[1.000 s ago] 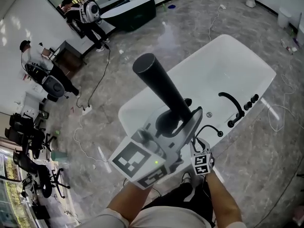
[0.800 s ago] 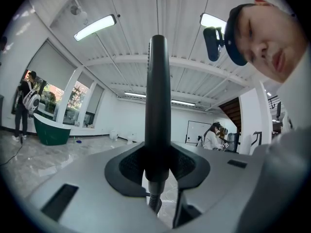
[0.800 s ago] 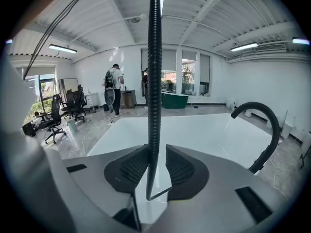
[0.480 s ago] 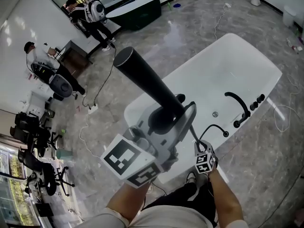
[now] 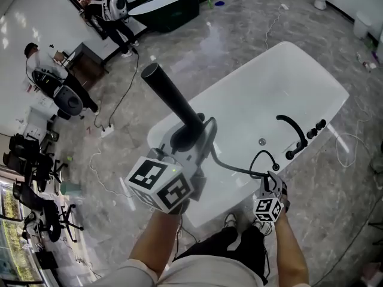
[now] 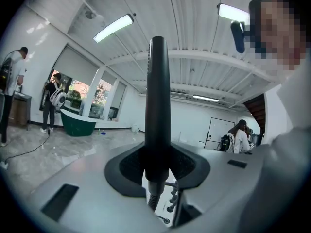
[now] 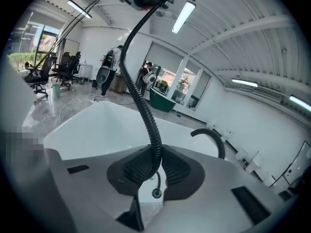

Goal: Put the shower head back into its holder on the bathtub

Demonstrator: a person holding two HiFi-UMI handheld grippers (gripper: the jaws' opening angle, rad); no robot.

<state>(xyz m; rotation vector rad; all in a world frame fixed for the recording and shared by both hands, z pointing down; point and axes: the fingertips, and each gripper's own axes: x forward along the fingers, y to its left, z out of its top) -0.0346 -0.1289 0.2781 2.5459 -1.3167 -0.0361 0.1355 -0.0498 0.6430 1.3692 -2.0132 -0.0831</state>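
**Bringing the shower head (image 5: 170, 100) back to the bathtub (image 5: 281, 82)**
Left tongs (image 6: 156, 171) are clamping the shower head upright over the bathtub's near end. Right tongs (image 7: 154, 171) have just been closing and are pinching its hose (image 7: 141, 101) — next comes steering it across to the holder, likely near the tap (image 5: 297, 133).

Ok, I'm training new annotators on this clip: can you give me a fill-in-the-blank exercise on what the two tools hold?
1. The left tool grips the handle of the black ____.
2. The right tool is shut on the ribbed black ____.
3. The bathtub below them is ____ in colour.
Missing words: shower head; hose; white.
The right tool's jaws have just been closing, with the hose between them.
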